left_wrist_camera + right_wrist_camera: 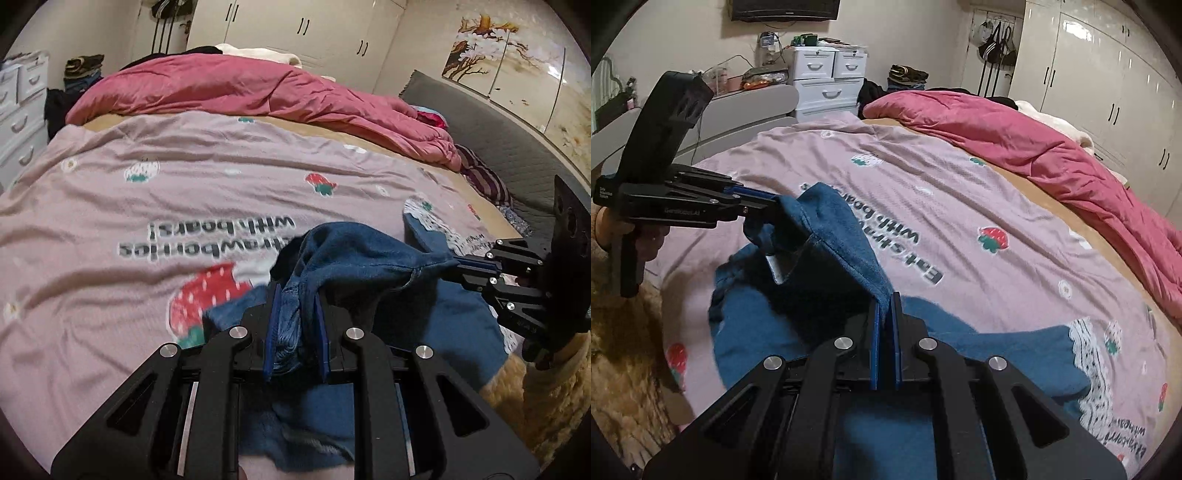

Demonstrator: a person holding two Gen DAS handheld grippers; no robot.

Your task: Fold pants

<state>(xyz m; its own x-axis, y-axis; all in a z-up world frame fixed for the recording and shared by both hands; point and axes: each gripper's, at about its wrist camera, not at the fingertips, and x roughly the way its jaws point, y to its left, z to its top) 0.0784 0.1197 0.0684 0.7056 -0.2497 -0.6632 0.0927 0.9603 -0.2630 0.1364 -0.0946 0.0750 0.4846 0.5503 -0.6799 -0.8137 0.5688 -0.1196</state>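
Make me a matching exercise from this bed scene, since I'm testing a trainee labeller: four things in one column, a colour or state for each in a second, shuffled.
Things:
1. pants
2. quilt
3. drawer unit
4. bed sheet

Colour or state:
A. white, standing against the wall
B. blue, pinched and lifted by both hand-held grippers
C. pale pink with strawberries, spread out
D. deep pink, bunched along the far side of the bed

Pairs: 1-B, 2-D, 3-A, 4-C
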